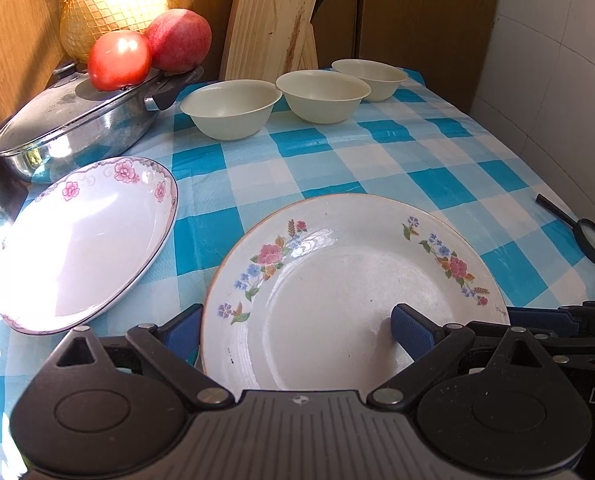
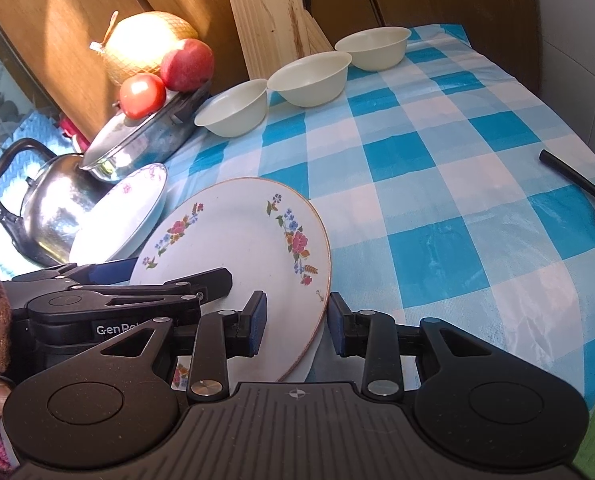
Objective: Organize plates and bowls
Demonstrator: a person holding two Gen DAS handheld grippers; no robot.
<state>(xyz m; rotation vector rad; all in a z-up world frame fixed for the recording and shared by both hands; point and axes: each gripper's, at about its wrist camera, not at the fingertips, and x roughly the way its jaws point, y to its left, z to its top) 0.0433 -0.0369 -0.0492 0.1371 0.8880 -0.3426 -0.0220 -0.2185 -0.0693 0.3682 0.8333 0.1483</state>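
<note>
A flowered dinner plate [image 1: 349, 280] lies on the blue check tablecloth, tilted up at its near edge; it also shows in the right wrist view [image 2: 237, 240]. My left gripper [image 1: 297, 328] is wide open, one finger beside the rim, the other on the plate's face. My right gripper [image 2: 295, 326] is open, its jaws straddling the plate's near rim. A second white plate's edge [image 2: 309, 360] shows beneath. A pink-flowered plate [image 1: 85, 244] leans at the left. Three cream bowls [image 1: 231, 108] [image 1: 323, 96] [image 1: 371, 78] stand in a row at the back.
A lidded steel pan [image 1: 73, 124] with a tomato, apple and netted pomelo on top stands at the left. A kettle [image 2: 45, 208] sits beside it. A wooden knife block [image 1: 273, 16] is at the back. A magnifying glass [image 1: 589, 240] lies at the right table edge.
</note>
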